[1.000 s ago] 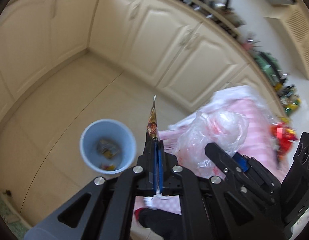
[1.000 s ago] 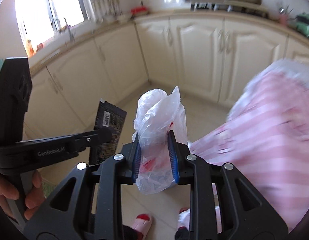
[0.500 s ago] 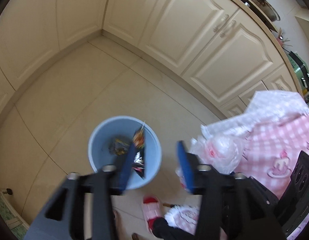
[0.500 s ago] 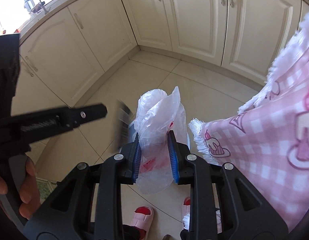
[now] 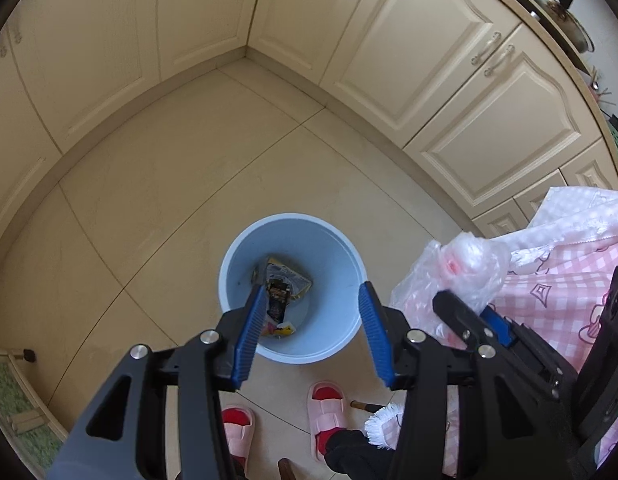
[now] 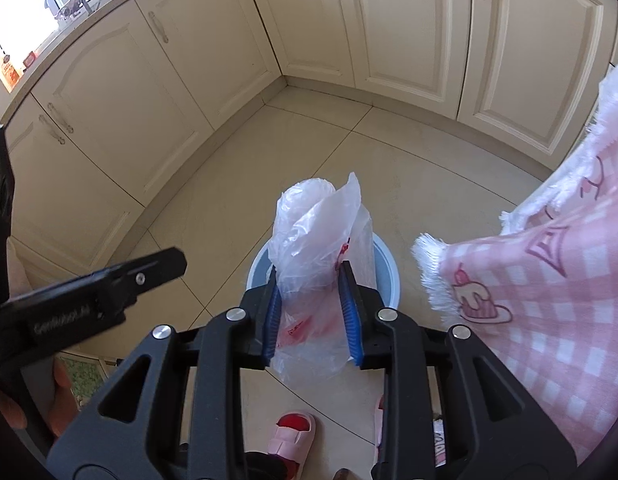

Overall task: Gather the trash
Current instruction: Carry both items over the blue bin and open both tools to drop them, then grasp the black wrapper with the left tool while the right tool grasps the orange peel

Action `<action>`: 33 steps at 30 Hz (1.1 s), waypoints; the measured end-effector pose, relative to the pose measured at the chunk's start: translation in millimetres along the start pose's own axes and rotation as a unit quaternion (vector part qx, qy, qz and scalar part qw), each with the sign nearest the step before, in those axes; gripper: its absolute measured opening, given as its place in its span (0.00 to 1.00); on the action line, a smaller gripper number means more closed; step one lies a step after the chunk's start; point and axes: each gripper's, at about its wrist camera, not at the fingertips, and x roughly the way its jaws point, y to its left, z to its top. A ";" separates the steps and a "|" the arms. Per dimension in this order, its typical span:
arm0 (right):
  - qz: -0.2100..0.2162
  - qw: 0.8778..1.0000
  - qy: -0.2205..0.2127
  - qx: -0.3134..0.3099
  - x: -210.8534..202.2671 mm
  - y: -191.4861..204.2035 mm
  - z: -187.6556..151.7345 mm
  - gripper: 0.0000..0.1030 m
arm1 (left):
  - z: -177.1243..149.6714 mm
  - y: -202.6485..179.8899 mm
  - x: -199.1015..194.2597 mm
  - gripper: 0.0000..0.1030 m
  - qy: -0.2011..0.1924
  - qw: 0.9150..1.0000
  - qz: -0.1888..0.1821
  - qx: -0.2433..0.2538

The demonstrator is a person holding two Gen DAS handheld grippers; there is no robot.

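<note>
A light blue bin (image 5: 229, 264) stands on the tiled floor with several wrappers (image 5: 283, 280) at its bottom, a dark snack wrapper (image 5: 277, 300) among them. My left gripper (image 5: 311, 288) hangs open right above the bin, nothing between its blue pads. At its right, my right gripper (image 5: 469, 308) carries a crumpled clear plastic bag (image 5: 461, 264). In the right wrist view the bag (image 6: 313, 232) stands up between the pads of the right gripper (image 6: 309, 272), whose jaws are opening while the pads still touch it. The bin (image 6: 385, 268) shows partly behind the bag.
Cream cabinet doors (image 5: 449, 80) line the far sides of the floor and meet in a corner. A pink checked tablecloth (image 6: 549, 280) hangs at the right. The person's feet in pink slippers (image 5: 325, 412) stand just in front of the bin. A green mat (image 5: 13, 400) lies lower left.
The left gripper opened and the snack wrapper it held dropped into the bin. Both grippers came down toward the bin. The right gripper's jaws widened slightly around the bag.
</note>
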 end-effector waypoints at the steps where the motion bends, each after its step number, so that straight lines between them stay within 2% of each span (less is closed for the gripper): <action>1: 0.002 1.000 0.000 0.000 1.6 2.9 2.2 0.28 | -0.3 1.9 -1.5 0.46 -0.001 1.000 0.001 -0.001; 9: 0.011 1.000 -0.008 -0.011 12.9 16.7 14.7 0.30 | 1.3 15.1 -19.4 0.46 -0.018 1.000 0.010 -0.014; 11: 0.015 1.000 -0.008 -0.012 13.6 20.2 18.3 0.36 | 2.7 14.6 -23.2 0.47 -0.021 1.000 0.012 -0.015; 12: 0.015 1.000 -0.012 -0.011 12.0 21.7 19.8 0.44 | 3.0 14.6 -25.2 0.47 -0.023 1.000 0.012 -0.015; 20: 0.006 0.999 -0.038 -0.016 -20.0 28.9 22.3 0.44 | 3.2 7.4 -55.6 0.47 -0.042 0.999 0.005 -0.010; 26: -0.005 0.996 -0.085 -0.024 -84.0 34.7 19.2 0.44 | -3.5 -13.3 -101.0 0.47 -0.071 0.997 -0.009 0.005; 33: -0.037 0.984 -0.172 -0.032 -197.2 27.3 -2.4 0.44 | -24.1 -61.1 -176.3 0.49 -0.124 0.990 -0.039 0.050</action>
